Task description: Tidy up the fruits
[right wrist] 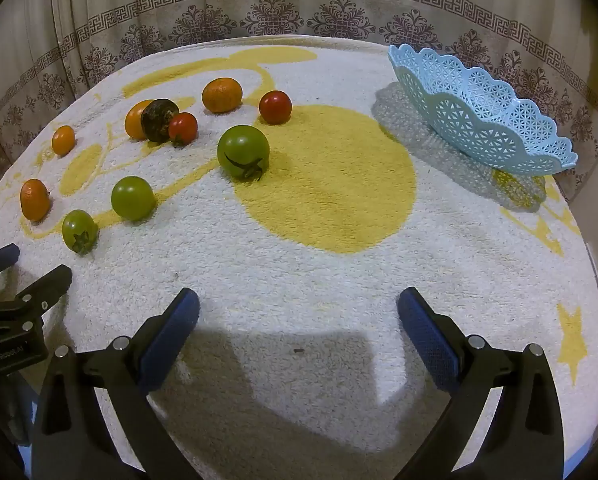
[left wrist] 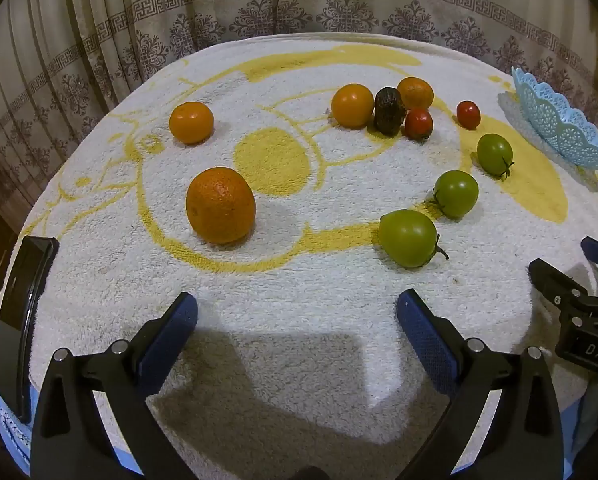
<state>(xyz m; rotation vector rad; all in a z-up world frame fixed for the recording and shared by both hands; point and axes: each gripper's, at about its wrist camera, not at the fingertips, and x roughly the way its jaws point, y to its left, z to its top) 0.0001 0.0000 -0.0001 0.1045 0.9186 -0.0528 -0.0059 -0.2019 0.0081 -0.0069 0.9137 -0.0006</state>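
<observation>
Fruits lie on a white and yellow towel (left wrist: 299,280). In the left wrist view a large orange (left wrist: 220,205) is nearest, with another orange (left wrist: 191,122) behind it. Three green tomatoes (left wrist: 407,237) (left wrist: 456,193) (left wrist: 495,154) lie to the right. Further back are two oranges (left wrist: 352,105) (left wrist: 415,92), a dark fruit (left wrist: 389,111) and two red tomatoes (left wrist: 418,123) (left wrist: 468,114). A light blue lattice basket (right wrist: 479,112) stands at the right, empty as far as I can see. My left gripper (left wrist: 297,312) and right gripper (right wrist: 298,308) are open and empty above the near towel.
A patterned curtain (right wrist: 299,12) hangs behind the table. A black phone-like slab (left wrist: 23,320) lies at the table's left edge. The right gripper's body (left wrist: 579,312) shows at the right of the left wrist view. The towel's edge (right wrist: 595,280) runs down the right.
</observation>
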